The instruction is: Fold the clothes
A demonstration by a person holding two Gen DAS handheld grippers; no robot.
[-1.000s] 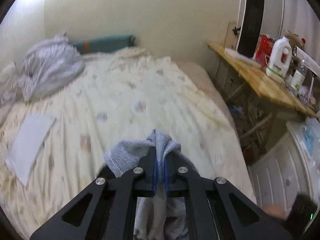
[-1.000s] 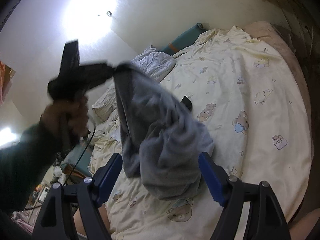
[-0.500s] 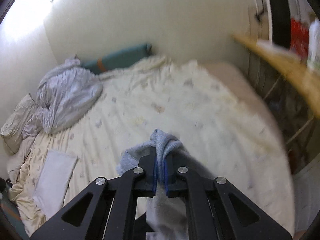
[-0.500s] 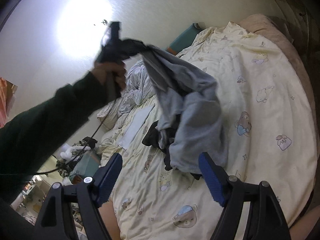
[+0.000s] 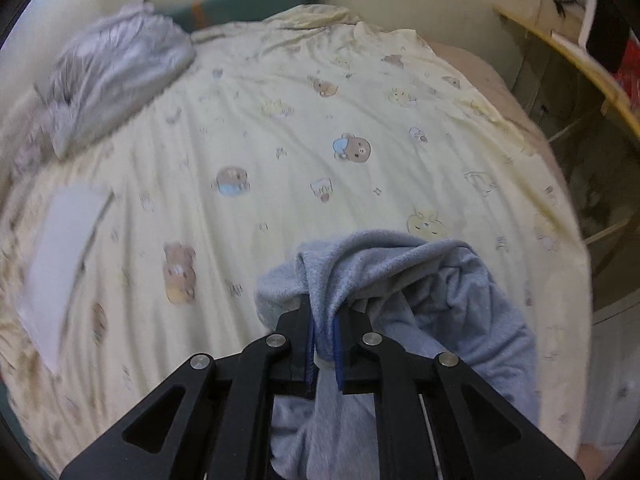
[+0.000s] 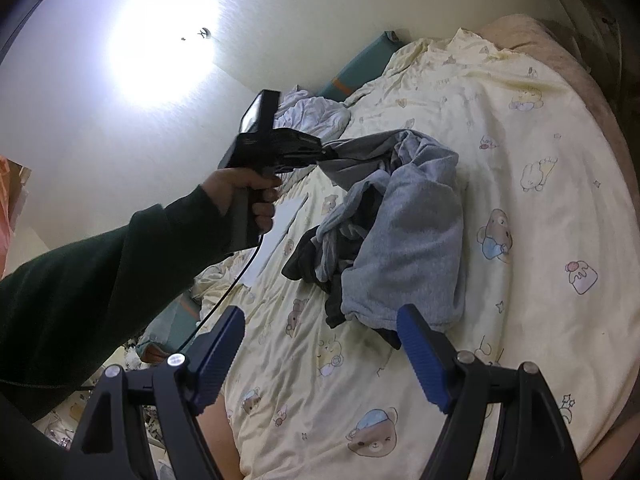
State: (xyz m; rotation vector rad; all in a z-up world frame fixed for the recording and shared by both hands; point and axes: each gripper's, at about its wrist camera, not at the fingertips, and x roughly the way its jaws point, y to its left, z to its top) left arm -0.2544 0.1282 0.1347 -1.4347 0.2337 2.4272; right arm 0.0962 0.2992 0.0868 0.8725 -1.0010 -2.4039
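The left gripper [image 5: 324, 320] has a bunched fold of the grey garment [image 5: 420, 280] between its blue pads, and its jaws are opening at this moment while the cloth still sits in the narrow gap. In the left wrist view the garment spills from the jaws toward 3 o'clock and hangs below them toward 6 o'clock, over the bed sheet [image 5: 280, 120], a pale yellow cover printed with small bears.

From the right wrist view the same left gripper [image 6: 326, 155] shows at about 10 o'clock of the frame's middle, carried by a hand [image 6: 244, 192] in a dark green sleeve [image 6: 100, 272]. The garment [image 6: 416, 240] trails from its tip down to the bed, where most of it lies in a heap with a darker piece of cloth [image 6: 308, 258] tangled at its 8 o'clock edge.

The right gripper [image 6: 320, 344] stands wide, released, with nothing between its fingers; the heap lies just beyond them.

Farther up the bed, at 10 o'clock in the left wrist view, lies a crumpled pale grey quilt [image 5: 116, 64], and at 9 o'clock a flat white folded item [image 5: 64, 248] rests on the sheet. A wooden tabletop [image 5: 560, 52] runs along the wall at 2 o'clock, well apart from the garment.
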